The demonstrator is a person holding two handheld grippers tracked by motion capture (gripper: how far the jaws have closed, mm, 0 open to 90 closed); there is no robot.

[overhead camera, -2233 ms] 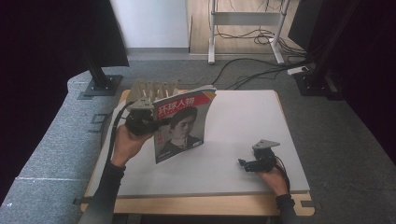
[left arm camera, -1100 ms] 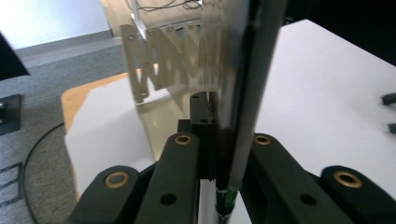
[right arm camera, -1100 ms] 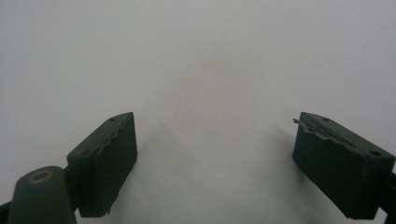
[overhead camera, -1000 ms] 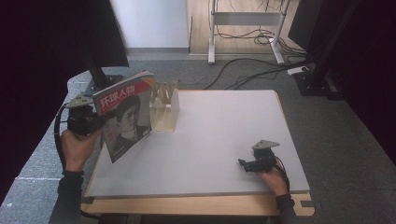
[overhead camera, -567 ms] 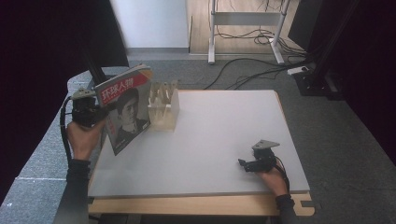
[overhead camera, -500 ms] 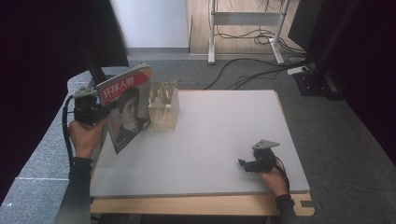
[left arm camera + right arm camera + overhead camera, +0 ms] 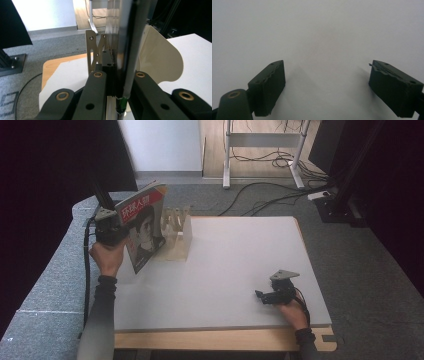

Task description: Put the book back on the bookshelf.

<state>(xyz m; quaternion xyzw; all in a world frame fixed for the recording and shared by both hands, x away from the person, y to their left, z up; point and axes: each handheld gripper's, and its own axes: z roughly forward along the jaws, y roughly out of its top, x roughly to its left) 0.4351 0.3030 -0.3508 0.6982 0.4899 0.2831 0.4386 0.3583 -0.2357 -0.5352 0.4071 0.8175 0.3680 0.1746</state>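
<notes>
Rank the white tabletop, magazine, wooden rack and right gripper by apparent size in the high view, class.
1. White tabletop
2. Magazine
3. Wooden rack, though the magazine partly hides it
4. Right gripper

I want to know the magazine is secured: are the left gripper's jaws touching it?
Touching. The left gripper view shows the left gripper with both black jaws pressed against the upright magazine, no gap either side.

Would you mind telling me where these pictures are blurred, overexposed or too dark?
Left gripper view: the magazine edge is blurred, and the wall behind is blown out. Right gripper view: soft shadows on the white table. High view: the side edges fall into near black.
</notes>
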